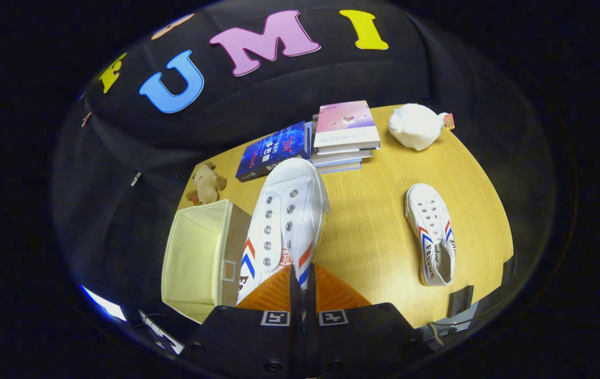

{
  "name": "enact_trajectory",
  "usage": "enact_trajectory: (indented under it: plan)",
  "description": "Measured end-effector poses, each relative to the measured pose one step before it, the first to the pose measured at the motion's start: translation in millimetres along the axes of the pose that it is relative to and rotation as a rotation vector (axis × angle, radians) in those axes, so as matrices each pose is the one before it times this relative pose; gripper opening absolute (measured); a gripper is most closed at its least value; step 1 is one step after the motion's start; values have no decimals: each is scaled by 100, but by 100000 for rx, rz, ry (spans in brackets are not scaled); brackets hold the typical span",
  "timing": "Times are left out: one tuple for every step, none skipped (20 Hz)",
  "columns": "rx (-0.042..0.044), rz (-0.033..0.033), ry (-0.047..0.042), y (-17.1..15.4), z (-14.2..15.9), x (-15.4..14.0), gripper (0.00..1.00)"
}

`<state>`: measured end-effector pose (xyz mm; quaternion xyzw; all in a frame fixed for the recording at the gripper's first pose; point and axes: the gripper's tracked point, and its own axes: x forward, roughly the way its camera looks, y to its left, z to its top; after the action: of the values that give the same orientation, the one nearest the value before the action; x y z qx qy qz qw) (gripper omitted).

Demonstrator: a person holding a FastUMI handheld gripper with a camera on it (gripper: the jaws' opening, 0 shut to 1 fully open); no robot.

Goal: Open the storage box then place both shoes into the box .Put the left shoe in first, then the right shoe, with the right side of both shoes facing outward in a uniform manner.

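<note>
My gripper (302, 287) is shut on the heel end of a white canvas shoe (285, 221) with red and blue chevrons, which hangs above the table with its toe pointing away from the fingers. Just left of that shoe stands the open storage box (194, 258), cream inside with a brown outer wall, and nothing shows in it. The second white shoe (431, 234) lies flat on the wooden table (373, 231) off to the right of the fingers, its opening toward me.
Beyond the held shoe lie a blue book (271, 151) and a stack of books (346, 136). A white plush (415, 126) sits at the far right, a small brown plush toy (206, 184) behind the box. Black clamps (460, 301) edge the table's near right side.
</note>
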<state>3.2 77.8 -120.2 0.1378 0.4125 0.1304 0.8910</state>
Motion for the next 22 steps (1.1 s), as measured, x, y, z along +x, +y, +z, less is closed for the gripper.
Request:
enact_trajectory:
  plan:
    - [570, 1235, -796, 1317, 241, -540, 5]
    - [833, 1716, -684, 1474, 108, -441, 5]
    - [1245, 2007, -240, 1550, 15, -256, 5]
    - [1216, 2343, -160, 1662, -90, -111, 5]
    - [989, 2418, -258, 1583, -128, 42, 5]
    - [583, 2322, -719, 1481, -91, 246, 5]
    - [562, 2176, 56, 1561, -349, 333, 5]
    - [554, 2021, 522, 1286, -636, 591, 5]
    - [617, 1663, 951, 1116, -509, 587, 5]
    - [409, 1470, 1148, 1054, -628, 743, 5]
    - [323, 820, 1420, 884, -642, 749, 5]
    - [22, 201, 1336, 672, -774, 959, 5]
    - [-674, 549, 1835, 670, -859, 882, 5]
    - [-442, 420, 1213, 599, -676, 823, 5]
    - [-86, 262, 1543, 428, -727, 854, 5]
    - [-160, 11, 1401, -105, -147, 504, 5]
    - [-344, -551, 1566, 203, -592, 999, 5]
    - [-820, -1082, 1626, 22, -625, 1023, 5]
    - [-261, -1875, 1218, -199, -396, 828, 5]
    - [-88, -2134, 1637, -248, -520, 789, 5]
    - [-50, -1533, 1611, -93, -515, 868, 5]
    - [24, -1317, 1165, -2, -442, 720, 5]
